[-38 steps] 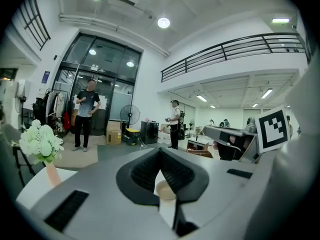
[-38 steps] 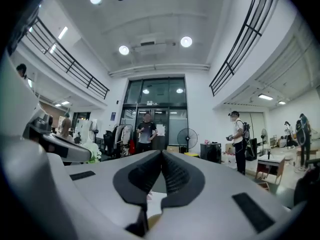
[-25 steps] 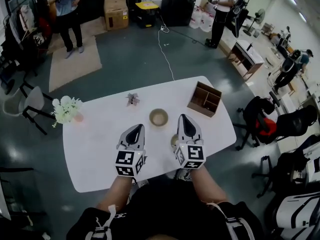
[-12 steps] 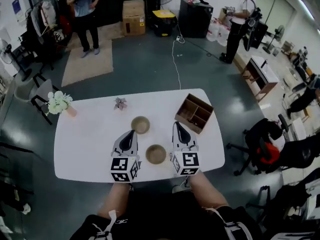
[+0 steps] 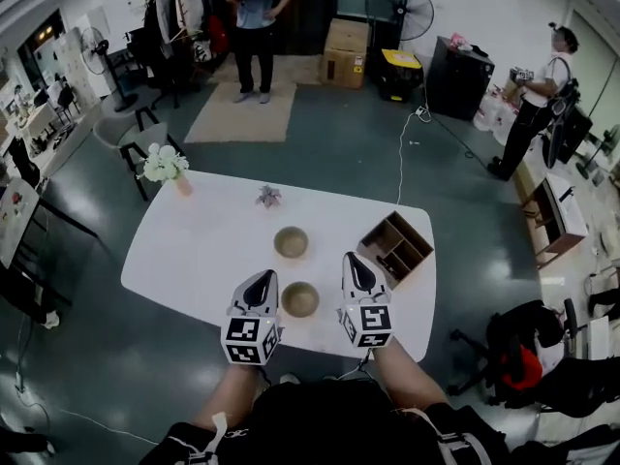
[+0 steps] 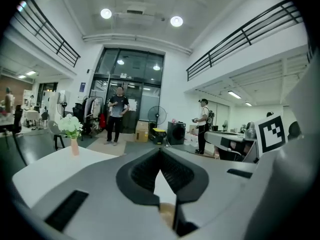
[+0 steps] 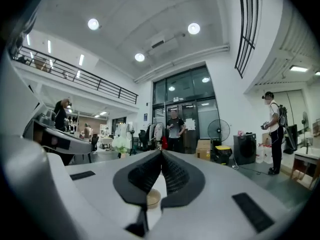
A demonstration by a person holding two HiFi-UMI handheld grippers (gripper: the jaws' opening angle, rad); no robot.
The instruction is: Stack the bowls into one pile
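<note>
In the head view, we have swung around, and the near bowl [image 5: 300, 299] now sits between our left claw [image 5: 262, 279] and right claw [image 5: 353, 260]. The far bowl [image 5: 291, 242] is at twelve o'clock from it. In the left gripper view, the claw is pinched shut and empty. In the right gripper view, it is shut too. We think stacking can start.

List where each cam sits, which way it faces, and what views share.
Head view: on the person's head, facing steeply down at the white table; shows forearms, left gripper, right gripper.
Left gripper view: on the left gripper, facing level along its shut fingers toward the glass entrance.
Right gripper view: on the right gripper, likewise along shut fingers.
Shared: both gripper views catch the flower vase and standing person.
</note>
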